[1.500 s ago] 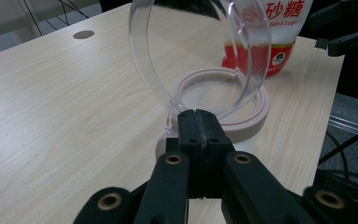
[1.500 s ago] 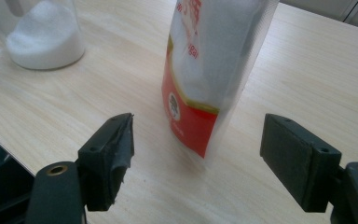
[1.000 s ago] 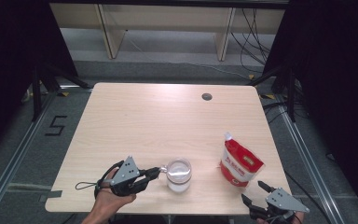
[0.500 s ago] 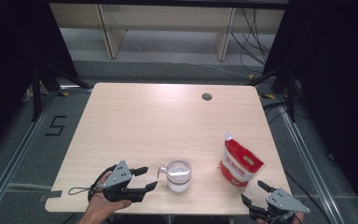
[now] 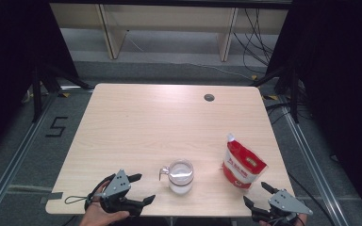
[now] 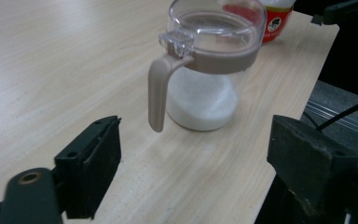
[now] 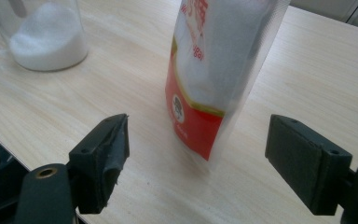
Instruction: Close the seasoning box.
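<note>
A clear jar (image 5: 180, 176) with a beige handle and lid ring stands near the table's front edge, white granules in its bottom (image 6: 205, 105). My left gripper (image 5: 143, 188) sits just left of it; its jaws have just been opening and stand wide, nothing between them. In the left gripper view the jar's handle (image 6: 156, 93) hangs a little ahead of my left gripper (image 6: 193, 154). A red and white pouch (image 5: 242, 165) stands upright to the right. My right gripper (image 5: 254, 193) is open just before it, its jaws having widened slightly, with the pouch (image 7: 214, 70) ahead of the pads.
The wooden table (image 5: 160, 122) has a round cable hole (image 5: 209, 97) near its far edge. Both grippers hover at the front edge. Pale shelving (image 5: 169, 19) stands beyond the table, with dark curtains at both sides.
My left gripper let go of the jar's handle, opened wide and drew back toward the front left. The jar stayed put. The right gripper kept its place.
</note>
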### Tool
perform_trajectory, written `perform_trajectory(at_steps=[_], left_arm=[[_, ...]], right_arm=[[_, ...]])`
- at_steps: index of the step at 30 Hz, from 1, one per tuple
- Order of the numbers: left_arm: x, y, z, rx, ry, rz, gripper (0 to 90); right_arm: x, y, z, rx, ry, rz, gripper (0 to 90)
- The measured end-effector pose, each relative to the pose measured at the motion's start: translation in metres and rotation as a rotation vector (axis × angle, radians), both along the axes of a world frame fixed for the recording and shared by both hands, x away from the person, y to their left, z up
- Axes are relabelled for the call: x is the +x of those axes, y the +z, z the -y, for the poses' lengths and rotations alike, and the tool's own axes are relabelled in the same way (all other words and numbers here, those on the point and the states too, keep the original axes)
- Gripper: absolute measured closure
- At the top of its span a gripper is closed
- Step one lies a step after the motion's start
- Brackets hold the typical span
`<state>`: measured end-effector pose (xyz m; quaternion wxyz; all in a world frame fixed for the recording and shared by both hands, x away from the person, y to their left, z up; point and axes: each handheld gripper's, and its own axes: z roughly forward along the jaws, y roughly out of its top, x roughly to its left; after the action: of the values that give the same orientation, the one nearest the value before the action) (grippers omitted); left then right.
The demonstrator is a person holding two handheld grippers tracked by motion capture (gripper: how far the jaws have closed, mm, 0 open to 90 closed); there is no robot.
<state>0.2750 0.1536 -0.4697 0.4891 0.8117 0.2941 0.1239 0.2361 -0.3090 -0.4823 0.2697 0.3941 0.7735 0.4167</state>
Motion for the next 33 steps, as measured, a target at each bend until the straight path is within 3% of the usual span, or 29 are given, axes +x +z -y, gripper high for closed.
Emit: perform_trajectory(at_steps=[1,5,7,8,13,14,16,25,27,30,31,33], left_arm=[[-0.001,-0.003,0.001,-0.009,-0.006,-0.019,15.2],[-0.004,-0.007,0.001,0.002,-0.019,-0.025,15.3],[-0.005,-0.008,0.000,0.007,-0.018,-0.014,15.9],[-0.006,-0.009,0.001,0.006,-0.018,-0.018,15.9],[-0.008,-0.011,0.000,0.015,-0.016,-0.022,16.1],[-0.009,-0.012,0.000,0.015,-0.016,-0.020,16.1],[-0.009,-0.013,-0.001,0.030,-0.023,-0.011,16.0],[-0.013,-0.018,0.000,0.015,-0.011,-0.034,15.9],[-0.014,-0.018,0.000,0.034,-0.014,-0.032,15.9],[-0.016,-0.019,0.001,0.037,-0.015,-0.026,15.8],[-0.016,-0.019,0.001,0.039,-0.015,-0.016,15.9],[-0.017,-0.020,0.002,0.042,-0.011,-0.020,15.9]], right_arm=[[0.000,0.000,0.000,-0.002,0.000,0.001,21.9],[0.000,0.000,0.000,0.001,0.000,0.001,21.5],[0.000,0.000,0.000,-0.014,0.002,0.004,21.8],[0.001,0.000,0.001,-0.037,0.002,0.028,21.9],[0.000,0.000,-0.001,-0.015,-0.002,-0.003,21.9],[0.001,0.000,0.001,-0.044,0.005,0.037,22.0],[0.002,0.000,0.001,-0.046,0.008,0.044,22.0],[0.002,-0.001,0.000,-0.029,0.010,0.029,21.8],[0.002,-0.001,0.000,-0.035,0.006,0.032,21.6],[-0.003,-0.001,-0.002,-0.005,-0.022,-0.035,21.3],[0.000,-0.001,0.000,-0.021,0.000,-0.012,21.3],[-0.002,-0.001,-0.002,-0.007,-0.021,-0.033,21.1]])
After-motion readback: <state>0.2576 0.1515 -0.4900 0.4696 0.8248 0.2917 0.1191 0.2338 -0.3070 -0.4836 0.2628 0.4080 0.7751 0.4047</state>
